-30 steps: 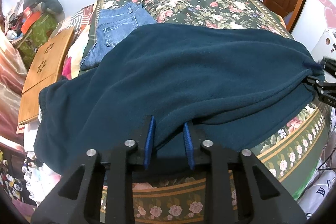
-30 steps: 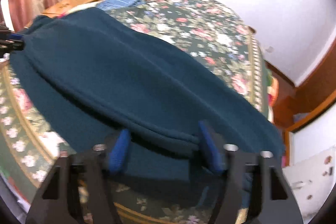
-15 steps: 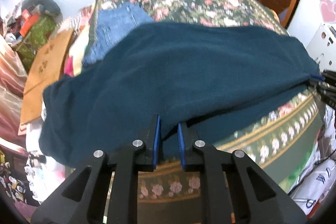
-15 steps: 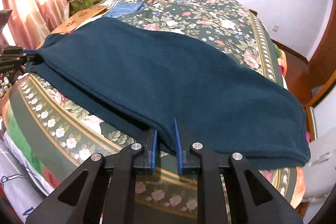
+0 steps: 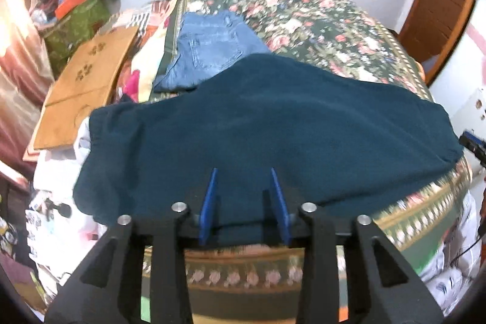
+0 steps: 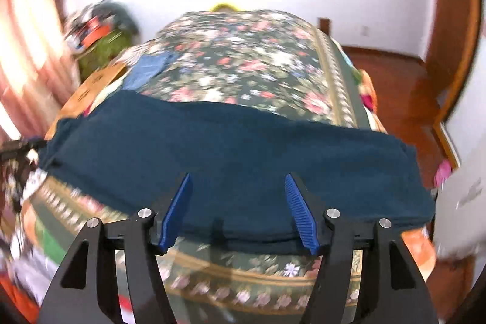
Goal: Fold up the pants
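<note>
Pants (image 5: 273, 123) of dark teal fleece lie flat across the near edge of the bed (image 5: 319, 20), stretching from its left side to its right, with the front hem just short of the gold-banded border of the floral bedspread. I see my left gripper (image 5: 244, 202) with its blue pads spread apart and nothing between them, poised over the near edge of the fabric. My right gripper (image 6: 238, 210) stands wide as well (wider than the left one, by the look of it), above the same near hem and holding nothing. Folded blue jeans (image 5: 209, 50) rest farther back by the left edge of the bed, partly tucked under the teal cloth. A wooden board (image 5: 88, 81) lies just off that left side.
</note>
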`<state>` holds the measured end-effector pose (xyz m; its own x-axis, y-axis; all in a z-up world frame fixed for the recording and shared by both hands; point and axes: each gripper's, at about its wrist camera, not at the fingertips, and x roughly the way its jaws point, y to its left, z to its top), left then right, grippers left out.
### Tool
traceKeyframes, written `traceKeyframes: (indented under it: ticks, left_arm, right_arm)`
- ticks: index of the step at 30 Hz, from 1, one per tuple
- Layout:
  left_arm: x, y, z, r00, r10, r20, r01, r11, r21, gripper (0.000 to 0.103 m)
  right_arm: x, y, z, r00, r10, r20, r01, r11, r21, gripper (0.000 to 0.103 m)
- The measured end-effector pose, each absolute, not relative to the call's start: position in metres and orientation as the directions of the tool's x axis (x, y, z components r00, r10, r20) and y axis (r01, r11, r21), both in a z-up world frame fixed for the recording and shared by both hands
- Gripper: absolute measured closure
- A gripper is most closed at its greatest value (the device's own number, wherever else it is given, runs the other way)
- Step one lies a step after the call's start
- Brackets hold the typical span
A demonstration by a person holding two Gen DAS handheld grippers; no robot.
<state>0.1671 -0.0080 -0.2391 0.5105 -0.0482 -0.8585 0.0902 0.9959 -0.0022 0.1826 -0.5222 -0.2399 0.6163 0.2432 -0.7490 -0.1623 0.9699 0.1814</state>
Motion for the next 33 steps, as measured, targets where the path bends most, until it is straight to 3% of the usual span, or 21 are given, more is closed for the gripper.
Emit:
traceKeyframes:
  ticks: [4,8,12,16,21,26,33]
  left_arm:
    - [0.176,-0.014,-0.272,0.432,-0.032,-0.901,0.101,0.995,0.013,0.065]
    - [0.169,-0.020,-0.271,0.480,0.029,-0.877,0.115,0.989,0.096,0.052]
    - [0.180,-0.022,-0.262,0.462,-0.006,-0.887,0.130,0.990,0.061,0.052]
    - [0.191,-0.034,-0.249,0.478,-0.052,-0.877,0.133,0.991,0.013,0.038]
    - [0.208,-0.071,-0.254,0.452,-0.088,-0.888,0.194,0.981,0.002,0.036]
    - [0.214,-0.103,-0.268,0.403,-0.108,-0.909,0.245,0.969,-0.006,0.036]
    - [0.218,-0.131,-0.274,0.407,-0.062,-0.911,0.297,0.953,0.068,0.026]
  right_arm:
    - [0.195,-0.531,-0.287,0.511,0.212,-0.833,-0.069,0.976,0.206,0.044]
    - [0.180,-0.540,-0.290,0.540,0.246,-0.805,-0.060,0.965,0.255,0.043]
    - [0.166,-0.548,-0.279,0.551,0.245,-0.798,-0.045,0.963,0.265,0.043]
    - [0.156,-0.574,-0.274,0.570,0.232,-0.788,0.030,0.953,0.302,0.043]
    - [0.153,-0.622,-0.271,0.635,0.223,-0.740,0.182,0.887,0.424,0.038]
    - [0.159,-0.645,-0.294,0.605,0.202,-0.770,0.282,0.850,0.445,0.037]
    - [0.168,-0.667,-0.301,0.647,0.161,-0.746,0.355,0.802,0.481,0.037]
